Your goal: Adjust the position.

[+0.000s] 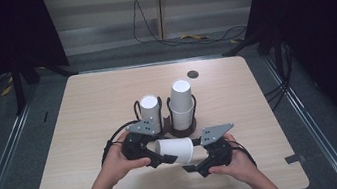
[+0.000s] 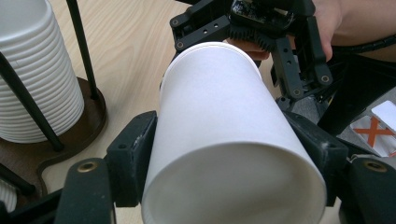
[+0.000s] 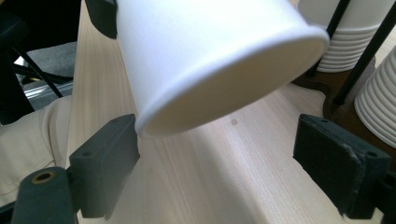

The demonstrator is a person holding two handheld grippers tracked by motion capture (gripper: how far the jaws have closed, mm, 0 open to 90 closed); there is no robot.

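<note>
I am holding a white paper cup (image 1: 176,150) on its side in my left gripper (image 1: 161,157), above the near part of the table (image 1: 84,117). In the left gripper view its 2 jaws are pressing on the cup's (image 2: 224,135) wall from both sides, and the cup's closed base is pointing away toward my right gripper (image 2: 261,42).

My right gripper (image 1: 198,165) is sitting just beside the cup's far end, and its jaws are standing wide. In the right gripper view the cup's (image 3: 205,51) rim is hanging over them; the left jaw's tip is right at the rim, but I cannot tell whether it is touching, and the right jaw is standing well apart from it. So this gripper is gripping nothing.

Behind my hands, a dark holder (image 1: 182,129) with black wire uprights is carrying 2 stacks of white cups, 1 shorter stack (image 1: 150,113) on the left and 1 taller stack (image 1: 181,103) on the right. Both stacks are standing upside down, just beyond the cup I am holding.
</note>
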